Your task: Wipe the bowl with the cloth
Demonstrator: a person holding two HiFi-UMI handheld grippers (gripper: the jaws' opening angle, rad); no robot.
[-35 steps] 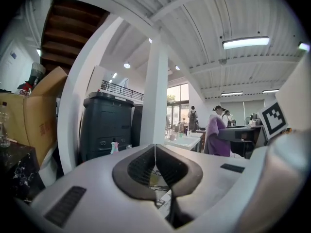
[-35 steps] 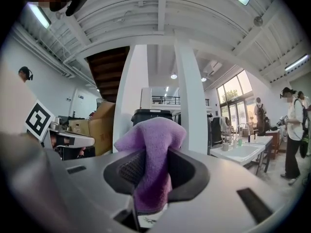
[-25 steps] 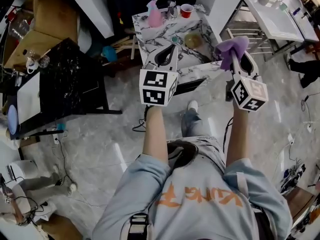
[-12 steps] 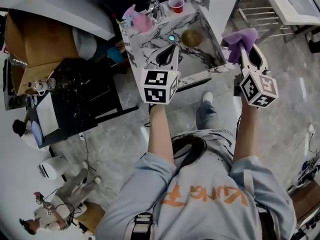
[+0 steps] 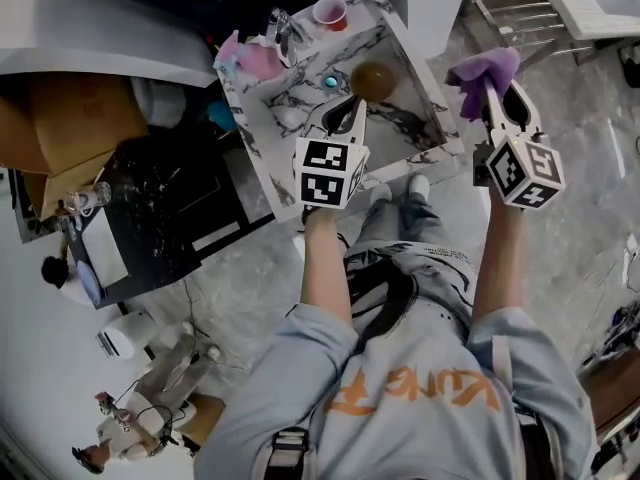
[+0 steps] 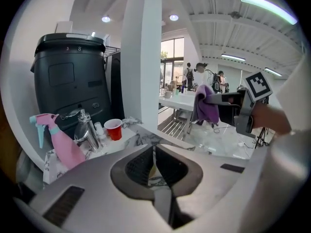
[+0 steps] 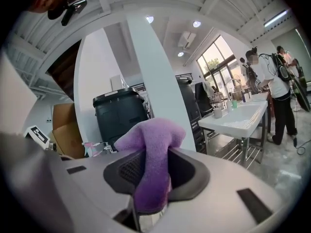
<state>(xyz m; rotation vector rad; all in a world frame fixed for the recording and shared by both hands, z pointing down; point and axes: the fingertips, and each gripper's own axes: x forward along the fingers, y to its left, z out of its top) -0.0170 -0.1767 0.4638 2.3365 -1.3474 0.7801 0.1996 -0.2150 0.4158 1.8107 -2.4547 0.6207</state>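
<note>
A brownish bowl [image 5: 374,80] lies in the basin of the marble sink counter [image 5: 262,146] at the top of the head view. My left gripper [image 5: 352,110] hangs over the basin's near side, just short of the bowl; its jaws are shut with nothing between them [image 6: 154,161]. My right gripper [image 5: 490,90] is held to the right of the counter, over the floor, shut on a purple cloth [image 5: 482,71]. The cloth [image 7: 153,149] bulges out above the jaws and drapes down between them. From the left gripper view the cloth [image 6: 206,106] hangs off to the right.
A pink spray bottle [image 5: 255,60], a chrome faucet [image 5: 280,26] and a red cup [image 5: 328,11] stand along the counter's back. A black bin [image 6: 70,81] is behind them. A black marbled table [image 5: 150,208] and a cardboard box [image 5: 60,128] are left; a person [image 5: 130,418] stands lower left.
The sink counter has come closer under both grippers. The left gripper now reaches over the basin near the bowl; the right still carries the cloth beside the counter.
</note>
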